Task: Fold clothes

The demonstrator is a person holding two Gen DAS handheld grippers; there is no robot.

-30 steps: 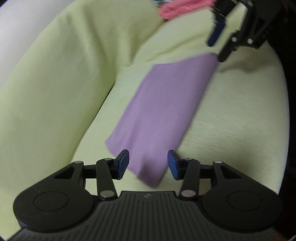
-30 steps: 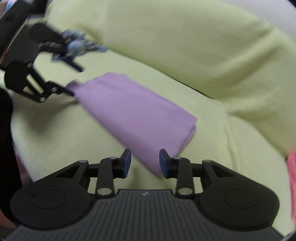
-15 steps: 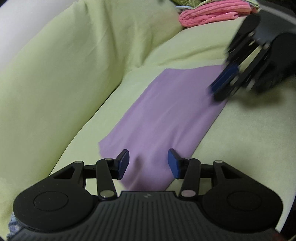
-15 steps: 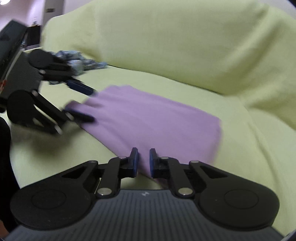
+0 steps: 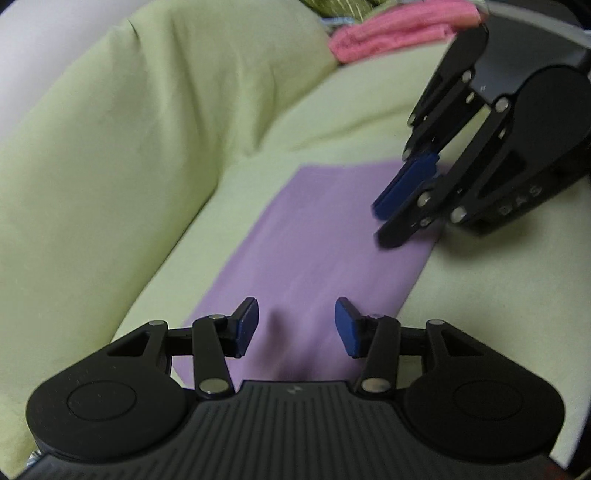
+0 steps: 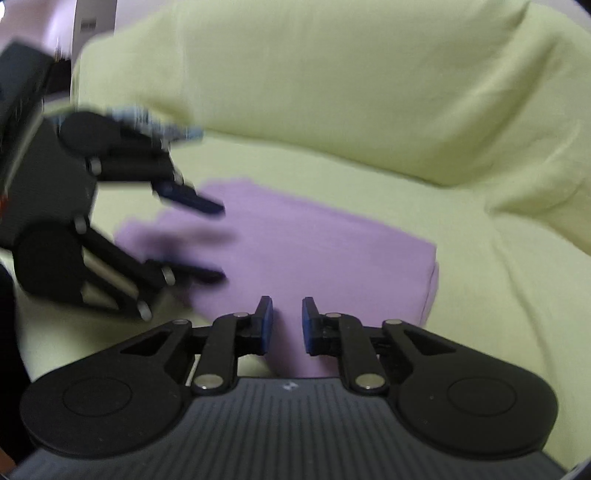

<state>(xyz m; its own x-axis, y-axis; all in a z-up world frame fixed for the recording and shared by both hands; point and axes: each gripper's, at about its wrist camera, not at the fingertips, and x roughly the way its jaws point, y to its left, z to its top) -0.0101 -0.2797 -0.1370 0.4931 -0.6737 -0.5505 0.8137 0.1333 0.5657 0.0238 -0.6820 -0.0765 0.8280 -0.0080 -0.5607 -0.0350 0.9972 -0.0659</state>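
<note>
Both tongs, left [image 5: 296, 326] and right [image 6: 287, 325], are hovering parted, empty, over the folded purple cloth [image 5: 314, 251], risking rumpling its layers.

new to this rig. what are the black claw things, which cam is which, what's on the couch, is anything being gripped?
The black claws are two hand-held grippers, one in each of a person's hands; there is no robot arm. Each carries a fisheye camera looking forward along its two blue-padded fingers.

In the left wrist view, the left gripper fills the bottom and the right gripper reaches in from the upper right. In the right wrist view, the right gripper is at the bottom and the left gripper comes in from the left, blurred.

The surface is a sofa under a light green cover. On the seat lies a folded purple garment, flat. Further back sits a folded pink cloth.

Nothing is gripped: both grippers are open, the right one more narrowly, poised over the purple garment's opposite ends.
</note>
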